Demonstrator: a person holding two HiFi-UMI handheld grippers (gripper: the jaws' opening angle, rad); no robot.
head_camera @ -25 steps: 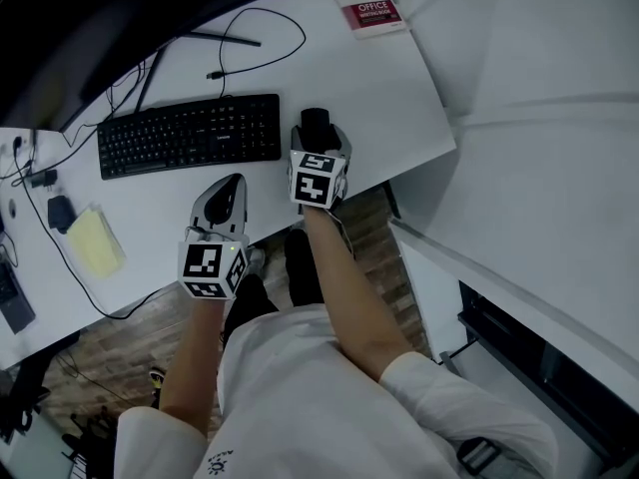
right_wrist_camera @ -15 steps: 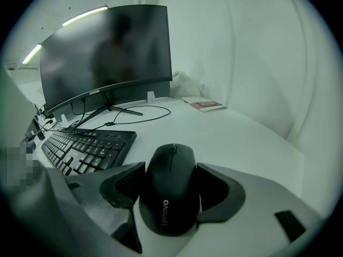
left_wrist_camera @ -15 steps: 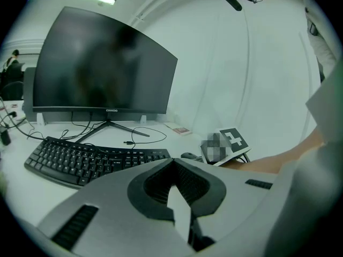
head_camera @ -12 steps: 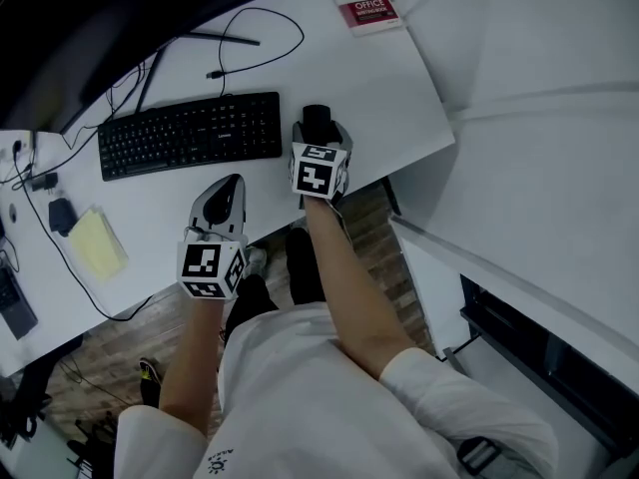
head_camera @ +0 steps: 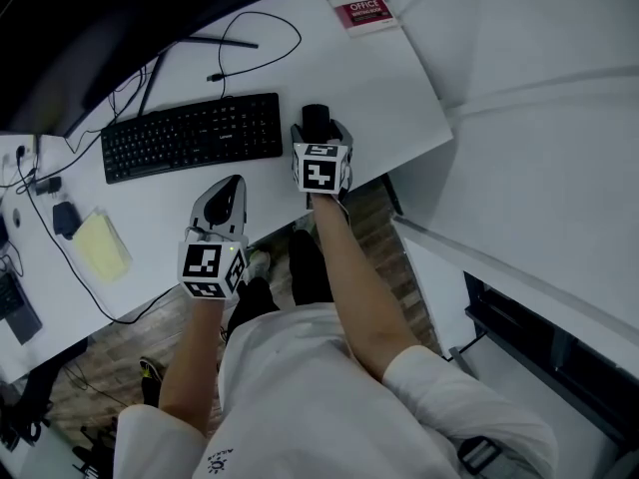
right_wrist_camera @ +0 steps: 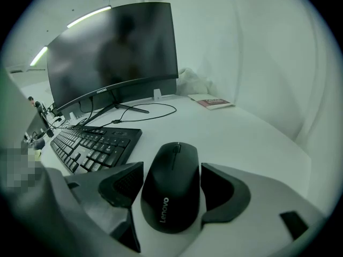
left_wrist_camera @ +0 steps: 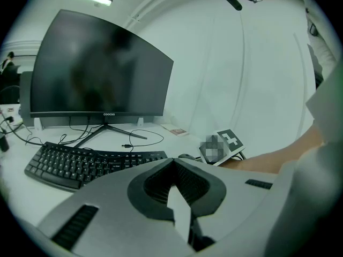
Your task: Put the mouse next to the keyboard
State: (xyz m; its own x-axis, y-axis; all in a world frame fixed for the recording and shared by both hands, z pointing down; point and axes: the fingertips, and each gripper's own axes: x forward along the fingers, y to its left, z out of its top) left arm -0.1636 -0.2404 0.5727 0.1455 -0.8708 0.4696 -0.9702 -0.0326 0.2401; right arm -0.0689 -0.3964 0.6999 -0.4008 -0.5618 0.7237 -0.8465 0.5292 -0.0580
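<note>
Mouse and keyboard
The mouse (head_camera: 316,118) lies on the desk (head_camera: 389,88) just right of the keyboard (head_camera: 192,135); the monitor (right_wrist_camera: 112,52) stands behind.

Counter (head_camera: 394,88) right of the mouse (right_wrist_camera: 170,186): bare out to the edge, the widest free passage.

Left of the mouse the keyboard (head_camera: 195,133) stands near. Only a narrow gap separates its right end from the right gripper (head_camera: 319,128).

That gripper's fingers (right_wrist_camera: 228,191) stand apart on either side of the mouse and block entry from the sides.

Behind the keyboard: looped cable (head_camera: 268,30) and monitor (left_wrist_camera: 96,68) stand — cluttered. Booklet (head_camera: 364,13) occupies the far corner.

Front strip before the keyboard is open, except for the left gripper (head_camera: 230,190) — fingers together — and a yellow pad (head_camera: 100,245) further left.
</note>
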